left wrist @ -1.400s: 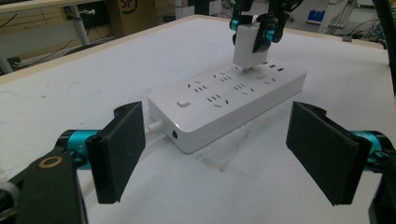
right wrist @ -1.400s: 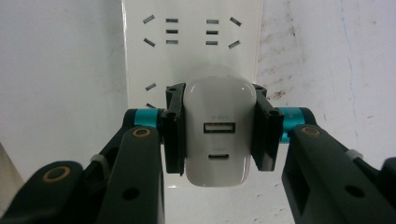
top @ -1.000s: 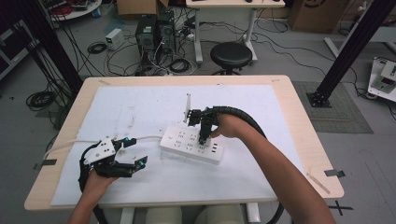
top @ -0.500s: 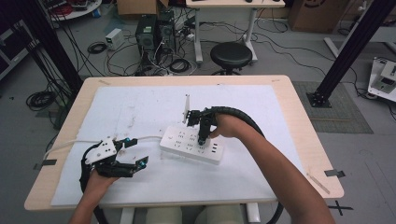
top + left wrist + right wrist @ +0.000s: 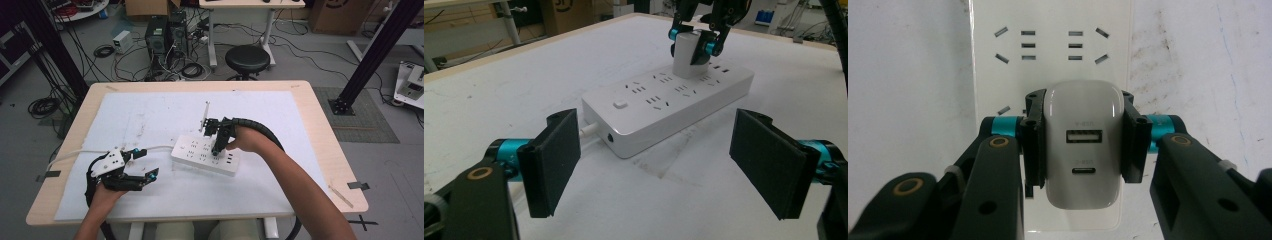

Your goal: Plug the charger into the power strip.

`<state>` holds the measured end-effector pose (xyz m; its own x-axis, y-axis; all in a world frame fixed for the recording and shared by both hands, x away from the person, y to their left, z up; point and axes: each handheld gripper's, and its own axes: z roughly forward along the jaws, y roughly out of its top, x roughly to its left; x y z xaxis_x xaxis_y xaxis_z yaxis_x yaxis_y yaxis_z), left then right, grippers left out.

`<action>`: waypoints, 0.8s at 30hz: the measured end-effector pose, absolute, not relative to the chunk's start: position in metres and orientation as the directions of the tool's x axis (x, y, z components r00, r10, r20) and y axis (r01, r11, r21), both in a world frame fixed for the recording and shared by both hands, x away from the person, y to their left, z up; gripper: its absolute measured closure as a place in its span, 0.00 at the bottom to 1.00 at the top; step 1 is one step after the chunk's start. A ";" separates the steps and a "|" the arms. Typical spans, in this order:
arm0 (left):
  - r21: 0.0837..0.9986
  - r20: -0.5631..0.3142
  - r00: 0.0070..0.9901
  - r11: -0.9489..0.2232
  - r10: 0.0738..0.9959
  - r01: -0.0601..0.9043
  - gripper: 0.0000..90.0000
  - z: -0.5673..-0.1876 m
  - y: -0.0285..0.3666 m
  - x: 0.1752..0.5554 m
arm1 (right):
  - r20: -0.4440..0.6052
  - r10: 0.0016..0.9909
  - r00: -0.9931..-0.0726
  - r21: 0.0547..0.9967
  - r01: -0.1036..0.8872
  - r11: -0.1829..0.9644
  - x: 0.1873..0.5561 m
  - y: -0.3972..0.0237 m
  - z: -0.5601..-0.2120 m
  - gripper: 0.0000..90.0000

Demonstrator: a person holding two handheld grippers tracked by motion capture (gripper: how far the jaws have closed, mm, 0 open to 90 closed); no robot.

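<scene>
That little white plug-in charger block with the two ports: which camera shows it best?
The right gripper view. The white charger block faces the camera, its two ports plain, clamped between the right gripper's fingers over the white power strip. The left gripper view shows it farther off, side-on. In the high view it is hidden by the gripper.

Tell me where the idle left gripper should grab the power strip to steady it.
Judging by its pose, take the power strip across its two long sides at the switch-and-cord end, which faces the open left gripper. Come in low along the table; the charger end is occupied by the right gripper.
</scene>
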<state>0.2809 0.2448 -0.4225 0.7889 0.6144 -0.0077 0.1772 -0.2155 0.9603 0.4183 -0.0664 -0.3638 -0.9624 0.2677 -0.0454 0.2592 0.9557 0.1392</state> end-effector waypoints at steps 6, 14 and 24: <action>0.961 -0.011 0.788 -0.210 0.616 0.177 0.23 -0.420 0.245 0.280 | -0.049 0.278 -0.959 0.153 0.268 0.951 0.417 -0.067 -0.364 0.70; 0.961 -0.013 0.784 -0.209 0.620 0.181 0.23 -0.420 0.248 0.279 | -0.021 0.374 -0.927 0.299 0.351 0.887 0.414 -0.083 -0.365 0.45; 0.963 -0.016 0.784 -0.202 0.621 0.180 0.23 -0.418 0.246 0.277 | -0.009 0.480 -0.877 0.495 0.413 0.765 0.411 -0.107 -0.348 0.24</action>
